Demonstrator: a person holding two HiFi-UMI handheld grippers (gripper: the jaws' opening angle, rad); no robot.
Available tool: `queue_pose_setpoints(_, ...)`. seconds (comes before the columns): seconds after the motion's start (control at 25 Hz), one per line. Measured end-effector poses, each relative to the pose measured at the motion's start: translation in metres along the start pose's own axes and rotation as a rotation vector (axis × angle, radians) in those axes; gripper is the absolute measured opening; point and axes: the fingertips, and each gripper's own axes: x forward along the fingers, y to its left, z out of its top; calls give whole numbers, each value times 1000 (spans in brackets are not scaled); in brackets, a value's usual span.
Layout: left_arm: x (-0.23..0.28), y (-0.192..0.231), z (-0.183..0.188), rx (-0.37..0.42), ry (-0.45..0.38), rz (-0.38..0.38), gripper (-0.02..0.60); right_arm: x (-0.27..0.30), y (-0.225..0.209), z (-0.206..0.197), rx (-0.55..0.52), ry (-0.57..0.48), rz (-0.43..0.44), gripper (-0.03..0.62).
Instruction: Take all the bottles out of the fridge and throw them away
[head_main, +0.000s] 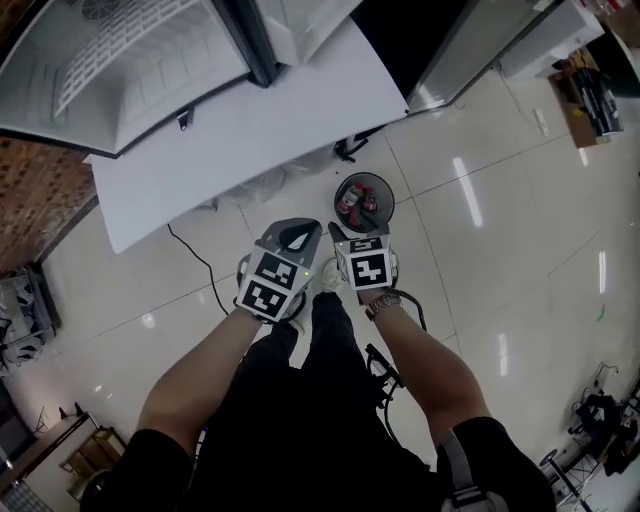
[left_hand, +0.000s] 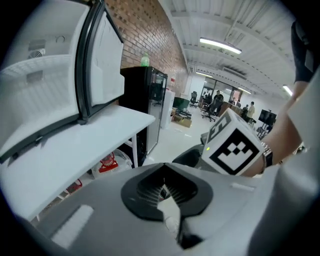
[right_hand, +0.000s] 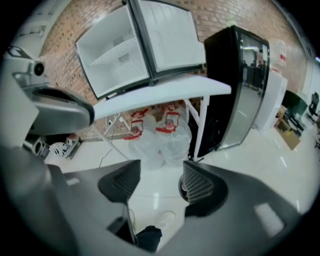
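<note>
On the white table (head_main: 270, 130) the small white fridge (head_main: 130, 70) stands with its door open; its wire shelves (right_hand: 112, 57) show no bottle. A round black bin (head_main: 363, 180) on the floor in front of the table holds red-labelled bottles (head_main: 360, 205). Both grippers are held up side by side above my legs, just short of the bin. My left gripper (head_main: 300, 235) (left_hand: 162, 192) is shut with nothing in it. The right gripper (head_main: 348, 233) (right_hand: 160, 182) stands open, and only floor and a shoe show between its fingers.
Clear plastic bags (right_hand: 160, 132) of red-labelled bottles lie under the table. A tall black cabinet (right_hand: 240, 85) stands right of it, with a green bottle (left_hand: 145, 60) on top. A cable (head_main: 195, 260) runs over the tiled floor. A cardboard box (head_main: 585, 95) sits at the far right.
</note>
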Motion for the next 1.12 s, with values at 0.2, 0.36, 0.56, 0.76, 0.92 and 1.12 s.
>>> queue_pose_setpoints(0.2,-70,16,14,1,-109,72,3,-46,60,46,-72,-109,17,258)
queue_pose_setpoints(0.36,-127,34,19,2,-193,140,3,-78,107,75,-118,-187,39,258)
queue_pose_setpoints(0.56,-205,62,19,-8,-288,232,4,-115,174,116,-189,-290,82,245)
queue_pose_setpoints(0.76,-276,82,24,-5,-381,312,3,-148,240,159,-284,-387,130,219)
queue_pose_setpoints(0.92,-316,93,27,3,-438,365,3,-164,278,179,-359,-427,146,201)
queue_pose_setpoints(1.12,-345,99,28,7,-480,395,3,-176,308,193,-424,-468,146,173)
